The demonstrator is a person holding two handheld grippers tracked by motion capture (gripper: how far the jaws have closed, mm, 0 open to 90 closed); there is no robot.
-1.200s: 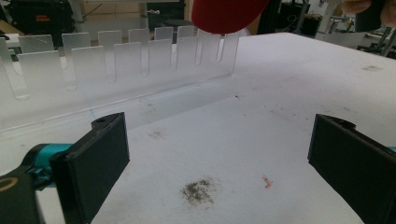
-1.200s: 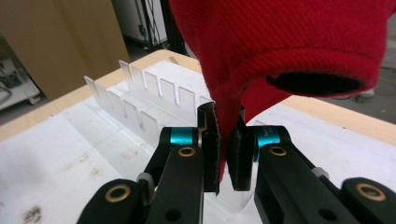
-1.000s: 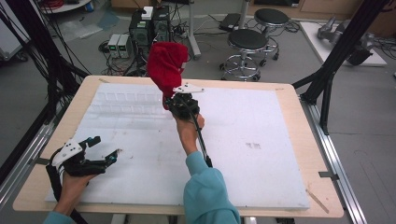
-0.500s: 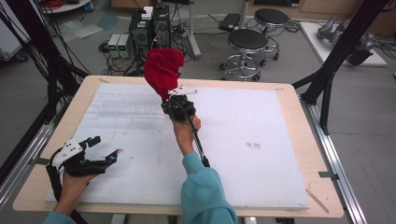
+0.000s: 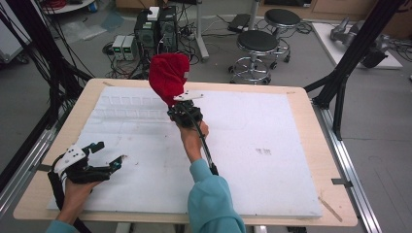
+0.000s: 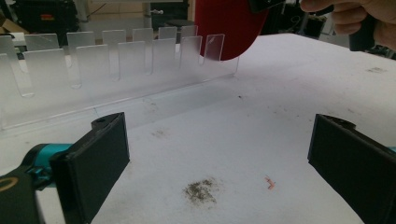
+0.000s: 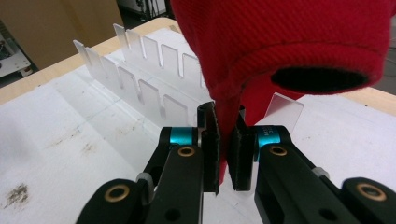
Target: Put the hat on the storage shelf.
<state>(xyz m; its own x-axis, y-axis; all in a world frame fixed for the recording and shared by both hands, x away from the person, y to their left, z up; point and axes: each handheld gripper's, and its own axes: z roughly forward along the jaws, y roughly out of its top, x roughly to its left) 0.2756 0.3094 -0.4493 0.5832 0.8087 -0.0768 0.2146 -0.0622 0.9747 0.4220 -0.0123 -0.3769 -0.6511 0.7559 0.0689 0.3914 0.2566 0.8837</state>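
The right gripper [image 5: 176, 101] is pinching one red cloth [image 5: 168, 76] near the table's [image 5: 311, 121] far edge; the left gripper [image 5: 108, 156] is spread wide.

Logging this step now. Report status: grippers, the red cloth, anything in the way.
Right gripper shut on red cloth, held up over the table's far edge. Left gripper open, low over the white mat. Clear slotted rack stands beside the cloth.
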